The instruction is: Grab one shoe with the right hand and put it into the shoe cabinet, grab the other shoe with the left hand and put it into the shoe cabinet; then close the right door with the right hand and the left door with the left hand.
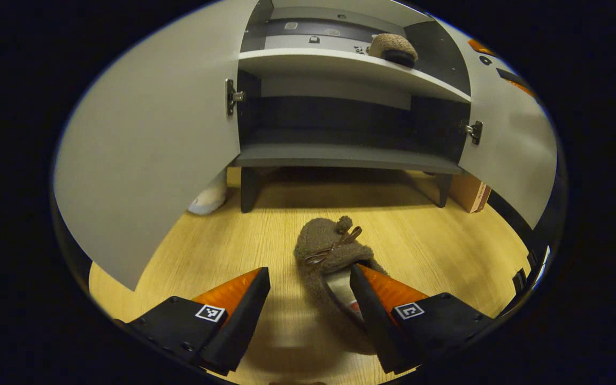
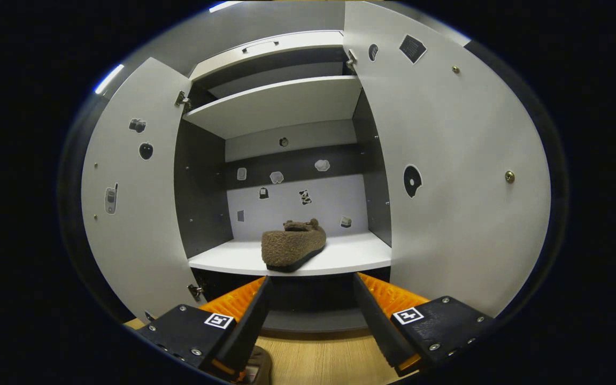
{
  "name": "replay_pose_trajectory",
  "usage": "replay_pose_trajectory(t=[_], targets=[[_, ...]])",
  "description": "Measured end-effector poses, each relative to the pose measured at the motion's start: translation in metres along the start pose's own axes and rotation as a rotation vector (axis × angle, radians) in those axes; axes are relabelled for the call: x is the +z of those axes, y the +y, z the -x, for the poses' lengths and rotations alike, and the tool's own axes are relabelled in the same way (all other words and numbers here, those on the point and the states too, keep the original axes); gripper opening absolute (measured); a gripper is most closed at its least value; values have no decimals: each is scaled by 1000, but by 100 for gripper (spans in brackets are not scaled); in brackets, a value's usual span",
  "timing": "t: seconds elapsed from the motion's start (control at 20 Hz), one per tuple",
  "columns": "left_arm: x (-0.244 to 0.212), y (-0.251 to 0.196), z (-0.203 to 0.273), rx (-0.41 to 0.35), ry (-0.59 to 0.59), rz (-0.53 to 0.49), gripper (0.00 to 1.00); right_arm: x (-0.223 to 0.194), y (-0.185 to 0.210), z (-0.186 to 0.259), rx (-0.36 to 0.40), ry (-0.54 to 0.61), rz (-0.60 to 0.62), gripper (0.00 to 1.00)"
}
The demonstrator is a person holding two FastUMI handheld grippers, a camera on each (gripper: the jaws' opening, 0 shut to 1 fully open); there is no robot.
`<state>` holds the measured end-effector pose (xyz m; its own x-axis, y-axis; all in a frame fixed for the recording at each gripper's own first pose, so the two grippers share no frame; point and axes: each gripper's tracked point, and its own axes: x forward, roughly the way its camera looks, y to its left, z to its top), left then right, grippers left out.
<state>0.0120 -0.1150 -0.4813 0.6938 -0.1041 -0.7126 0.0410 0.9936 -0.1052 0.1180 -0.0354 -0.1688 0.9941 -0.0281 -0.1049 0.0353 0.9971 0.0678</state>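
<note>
the shoe cabinet [image 1: 351, 158] stands open ahead of both grippers, one shoe [image 2: 293, 246] shelved. left gripper [image 1: 309, 280], jaws apart, straddles the floor shoe's [image 1: 329, 251] edge; a shallow pinch may slip. right gripper [image 2: 310, 289] gapes empty.

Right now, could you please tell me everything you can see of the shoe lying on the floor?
The shoe is a brown, fuzzy slipper that looks like fleece, with a small pompom and a thin brown bow on top and a pale lining inside its opening. It lies on the wooden floor in front of the open cabinet, toe toward it. The open left hand-held gripper hovers at its heel; one finger overlaps the opening, contact unclear.
</note>
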Motion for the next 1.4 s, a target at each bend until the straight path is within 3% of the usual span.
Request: replay_pose_trajectory(t=[0.2, 0.25, 0.3, 0.4, 0.45, 0.55, 0.7, 0.9, 1.1, 1.4], targets=[[-20, -5, -17, -26, 83, 17, 96, 3, -2, -3, 13, -31, 16, 92], [-22, -13, -21, -56, 100, 32, 91, 1, -1, -4, 26, -28, 12, 92], [-23, -21, -22, -86, 113, 43, 81, -2, 1, -5, 37, -23, 11, 92], [-23, -23, -22, -88, 156, -7, 47, -8, -1, -7, 44, -9, 16, 92], [-23, -13, -25, -51, 168, -29, 46, -12, -2, -8, 48, 0, 15, 91], [-19, -12, -26, -53, 172, -1, 12, -19, 2, -9, 62, 18, 10, 90], [-18, -21, -19, -108, 203, 96, 7, -20, 4, -8, 71, 25, 14, 89], [12, -20, -2, -96, 149, 45, 7, -13, 4, -1, 70, 11, 29, 88], [81, -23, 20, -99, 47, 18, 7, -3, 4, 10, 73, -7, 30, 88], [221, -22, 56, -80, -158, -1, 6, 15, 3, 30, 79, -37, 36, 89]])
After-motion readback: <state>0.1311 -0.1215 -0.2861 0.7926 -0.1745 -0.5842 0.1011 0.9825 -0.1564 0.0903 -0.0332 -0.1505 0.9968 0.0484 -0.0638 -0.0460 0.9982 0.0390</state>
